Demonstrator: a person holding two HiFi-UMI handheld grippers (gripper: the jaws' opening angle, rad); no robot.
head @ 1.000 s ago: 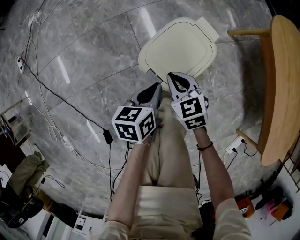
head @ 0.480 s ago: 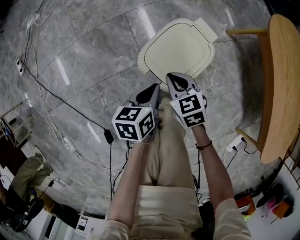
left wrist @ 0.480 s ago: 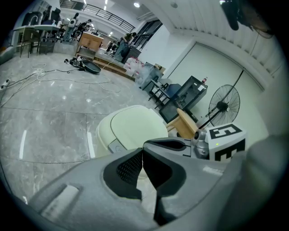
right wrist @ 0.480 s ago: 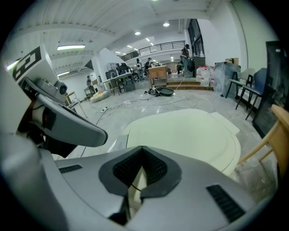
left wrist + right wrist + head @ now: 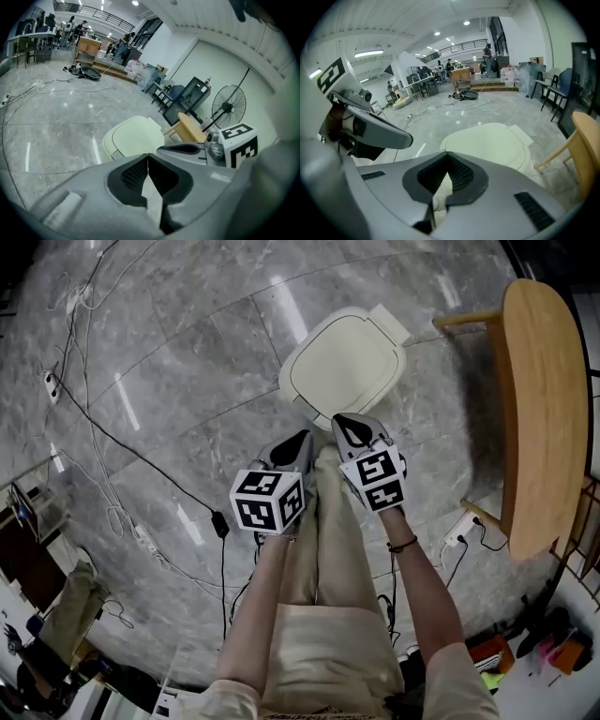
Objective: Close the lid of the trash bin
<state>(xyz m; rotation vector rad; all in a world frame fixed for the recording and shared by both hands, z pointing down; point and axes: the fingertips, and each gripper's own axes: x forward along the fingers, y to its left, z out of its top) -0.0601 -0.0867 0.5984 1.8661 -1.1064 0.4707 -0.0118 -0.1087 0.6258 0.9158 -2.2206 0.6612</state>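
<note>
Trash bin lid (image 5: 487, 140) lies shut, near edge hidden behind right tool (image 5: 447, 153).

A cream trash bin (image 5: 345, 367) stands on the grey marble-tile floor (image 5: 187, 362) with its lid (image 5: 349, 360) lying flat and shut. Nearer the camera, the left gripper (image 5: 302, 437) and the right gripper (image 5: 345, 420) are held side by side above the person's beige trousers (image 5: 323, 559), both pointing toward the bin, each drawn to a narrow tip with nothing in it. The right gripper's tip shows just short of the bin's near rim. A wooden table (image 5: 539, 399) stands at the right, and black cables (image 5: 122, 442) trail across the floor at the left.
</note>
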